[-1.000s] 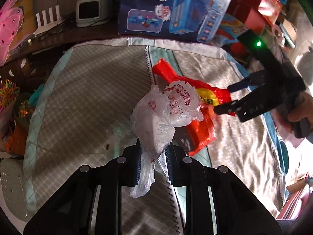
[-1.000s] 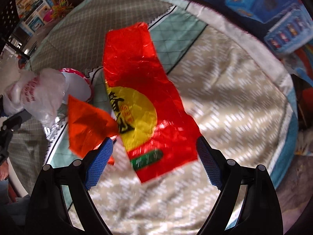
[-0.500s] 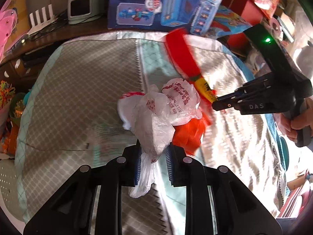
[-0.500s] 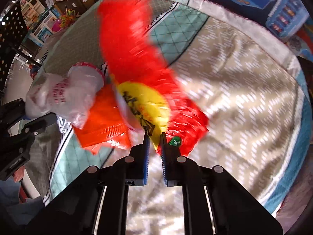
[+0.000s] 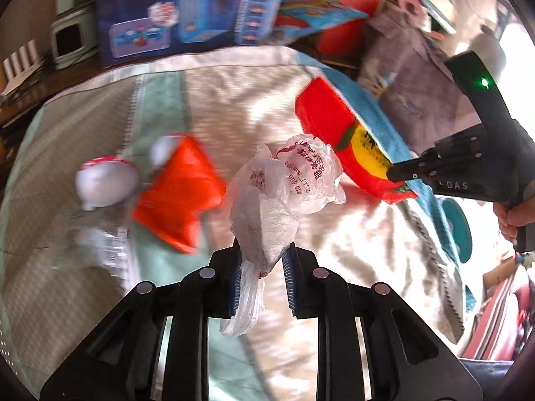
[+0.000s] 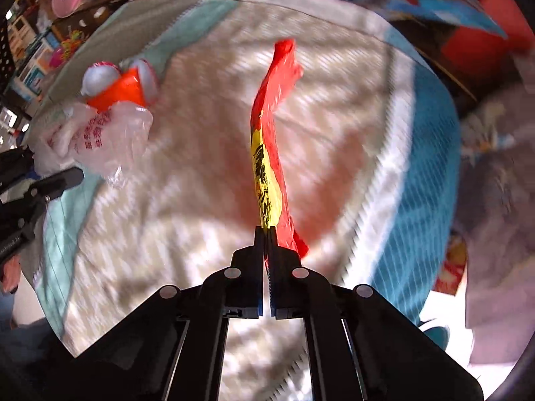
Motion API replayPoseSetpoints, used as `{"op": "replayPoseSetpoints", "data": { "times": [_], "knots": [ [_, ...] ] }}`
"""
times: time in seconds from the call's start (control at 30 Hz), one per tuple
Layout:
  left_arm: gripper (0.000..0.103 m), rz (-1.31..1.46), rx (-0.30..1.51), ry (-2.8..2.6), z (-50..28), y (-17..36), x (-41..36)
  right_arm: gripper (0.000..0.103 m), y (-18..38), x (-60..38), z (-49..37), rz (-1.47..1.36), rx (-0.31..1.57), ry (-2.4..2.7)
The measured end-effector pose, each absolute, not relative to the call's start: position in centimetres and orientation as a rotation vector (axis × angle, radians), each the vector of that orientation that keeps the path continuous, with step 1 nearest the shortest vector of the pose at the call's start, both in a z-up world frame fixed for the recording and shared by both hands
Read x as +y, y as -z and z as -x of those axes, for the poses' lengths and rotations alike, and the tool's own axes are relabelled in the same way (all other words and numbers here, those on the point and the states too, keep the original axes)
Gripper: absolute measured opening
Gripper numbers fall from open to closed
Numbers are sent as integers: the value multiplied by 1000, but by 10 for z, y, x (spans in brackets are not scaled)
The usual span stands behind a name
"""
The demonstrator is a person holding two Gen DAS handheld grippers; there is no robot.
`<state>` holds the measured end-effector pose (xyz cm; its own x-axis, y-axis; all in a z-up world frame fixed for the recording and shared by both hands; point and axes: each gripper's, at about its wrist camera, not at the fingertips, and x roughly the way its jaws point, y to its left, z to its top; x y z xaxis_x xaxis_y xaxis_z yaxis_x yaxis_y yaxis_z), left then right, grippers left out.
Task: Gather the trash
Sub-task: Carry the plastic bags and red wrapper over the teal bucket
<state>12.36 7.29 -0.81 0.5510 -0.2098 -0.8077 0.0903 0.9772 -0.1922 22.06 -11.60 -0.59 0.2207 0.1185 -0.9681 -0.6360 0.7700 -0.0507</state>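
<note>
Crinkled white plastic bag with red printing [image 5: 284,193] sits bunched between the left tongs [image 5: 262,277], which are clamped on its lower neck so that the bulk of it stands up ahead of the pads and a thin tail hangs below. Held this way, the bag looks to be the collecting sack for the trash, though its mouth is not visible. The right tongs [image 6: 265,234] are pressed together on one end of a flat red plastic wrapper with a yellow patch and dark lettering [image 6: 267,153]; the wrapper stands edge-on and stretches away from the tips, lifted above the patterned beige and teal cloth [image 6: 200,200] that covers the counter, probably so it can be carried across to the bag. In the left wrist view the right tongs come in from the right side, level and pointing left, with the person's hand [image 5: 515,214] around the handle and the wrapper just beside the bag. More trash lies on the cloth to the left: an orange plastic wrapper [image 5: 180,197] and, touching it, a white cup-like container with a red rim [image 5: 107,180]. Blue toy boxes [image 5: 187,10] stand behind the counter. Both views are blurred.
</note>
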Motion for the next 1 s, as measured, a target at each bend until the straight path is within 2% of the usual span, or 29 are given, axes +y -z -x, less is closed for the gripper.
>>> {"op": "replayPoseSetpoints", "data": {
  "times": [0.27,0.47,0.73,0.87,1.0],
  "knots": [
    [22,65,988,314,-119,9,-9,3,8,-216,-181,343,1291,-487],
    [22,42,1010,367,-123,16,-46,3,12,-247,-167,305,1289,-470],
    [22,37,1053,363,-128,33,-51,8,42,-225,-178,295,1313,-500],
    [22,47,1069,340,-128,38,-39,3,47,-219,-184,313,1289,-477],
    [22,39,1061,334,-127,35,-38,2,29,-228,-182,283,1229,-458]
  ]
}}
